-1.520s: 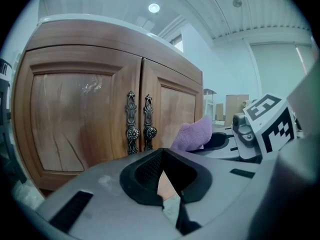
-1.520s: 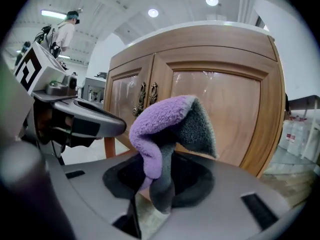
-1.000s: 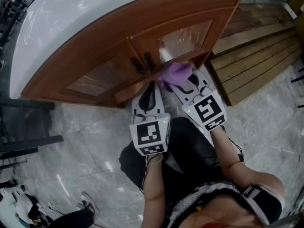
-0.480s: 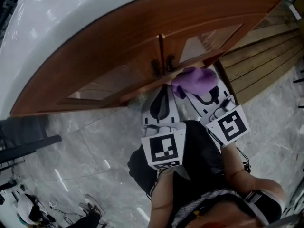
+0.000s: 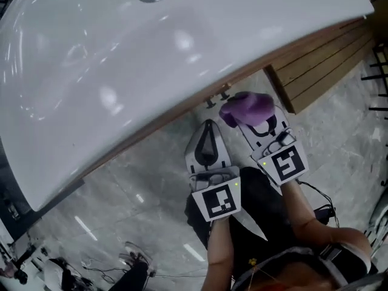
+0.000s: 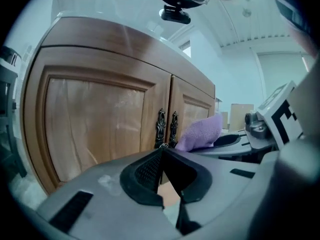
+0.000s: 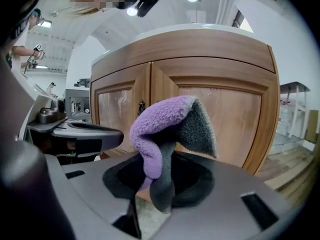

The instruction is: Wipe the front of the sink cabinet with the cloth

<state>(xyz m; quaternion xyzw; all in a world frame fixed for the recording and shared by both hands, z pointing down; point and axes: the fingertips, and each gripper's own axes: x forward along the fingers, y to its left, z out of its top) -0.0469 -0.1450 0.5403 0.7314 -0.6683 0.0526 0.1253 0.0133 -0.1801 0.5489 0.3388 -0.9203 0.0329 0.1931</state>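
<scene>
Right gripper (image 5: 260, 128) is clamped tight on the purple cloth (image 5: 247, 107), which bunches past its tips at 1 o'clock from centre, just beside the door handles (image 5: 217, 96). From that gripper's own view the cloth stands up out of the jaws, long axis vertical, top folded over toward 3 o'clock, facing the cabinet (image 7: 225, 109) door. Left gripper (image 5: 208, 127) is pinched closed on nothing, alongside at 6 o'clock. Since a second ago the head view has swung up, and the white sink (image 5: 151, 53) now covers the cabinet front.
</scene>
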